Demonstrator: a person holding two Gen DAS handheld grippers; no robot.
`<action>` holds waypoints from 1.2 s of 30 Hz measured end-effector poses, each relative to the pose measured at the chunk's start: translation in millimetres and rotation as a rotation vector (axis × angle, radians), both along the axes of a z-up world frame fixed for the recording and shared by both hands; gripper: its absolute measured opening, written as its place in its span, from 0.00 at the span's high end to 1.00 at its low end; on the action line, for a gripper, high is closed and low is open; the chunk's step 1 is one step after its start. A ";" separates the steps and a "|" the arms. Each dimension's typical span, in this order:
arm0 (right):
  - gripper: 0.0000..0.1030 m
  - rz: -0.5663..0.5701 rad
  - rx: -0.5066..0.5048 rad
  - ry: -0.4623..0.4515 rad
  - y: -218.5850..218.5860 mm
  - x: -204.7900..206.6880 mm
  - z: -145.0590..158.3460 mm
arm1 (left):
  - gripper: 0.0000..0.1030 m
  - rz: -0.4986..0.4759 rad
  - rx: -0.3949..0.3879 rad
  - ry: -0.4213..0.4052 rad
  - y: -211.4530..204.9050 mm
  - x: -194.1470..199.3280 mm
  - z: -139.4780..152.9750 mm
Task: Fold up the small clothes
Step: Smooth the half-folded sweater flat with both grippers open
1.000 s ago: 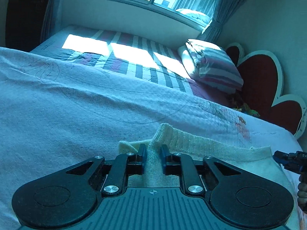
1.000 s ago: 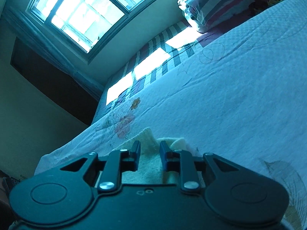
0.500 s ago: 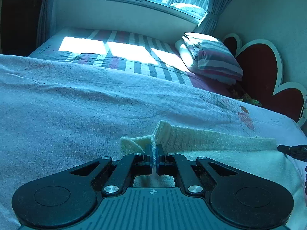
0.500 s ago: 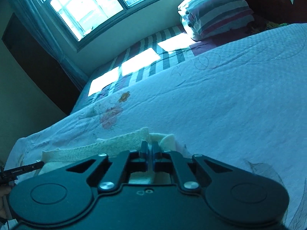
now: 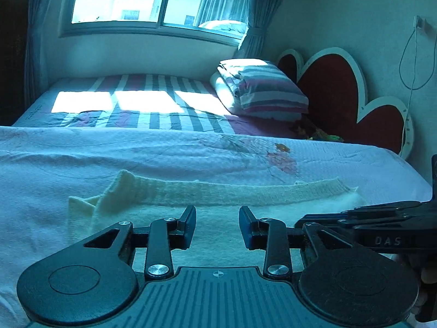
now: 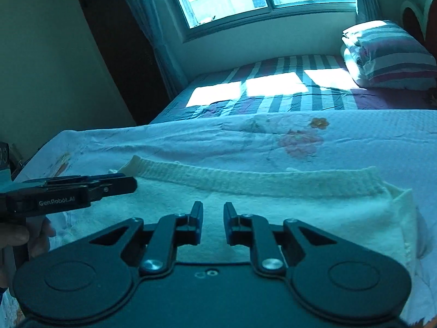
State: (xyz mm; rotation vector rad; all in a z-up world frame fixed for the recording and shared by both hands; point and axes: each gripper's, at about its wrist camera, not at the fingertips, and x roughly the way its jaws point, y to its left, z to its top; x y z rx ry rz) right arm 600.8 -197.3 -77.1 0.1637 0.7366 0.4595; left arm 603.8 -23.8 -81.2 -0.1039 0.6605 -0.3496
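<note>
Both jaws have just been opening, empty: left gripper [image 5: 217,225] wide, right gripper [image 6: 213,224] narrow, above the sweater [image 6: 314,207] at lower centre. Smooth the fold before regripping.

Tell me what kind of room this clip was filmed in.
A bedroom, almost certainly: a bed fills both views, with a striped pillow against a heart-shaped headboard, under a curtained window. A cream knit lies on the bed.
</note>
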 end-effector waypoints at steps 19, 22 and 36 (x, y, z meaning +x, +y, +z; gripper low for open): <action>0.75 -0.296 -0.097 0.017 -140.4 -16.1 -4.4 | 0.67 0.106 0.185 -0.057 39.6 -18.0 14.4; 0.75 -0.233 -0.081 -0.071 -123.4 -19.9 7.8 | 0.67 0.061 0.178 -0.050 21.0 -0.5 17.2; 0.72 -0.232 -0.070 -0.009 -116.6 -10.2 5.1 | 0.49 0.039 0.193 -0.043 12.0 -39.1 16.7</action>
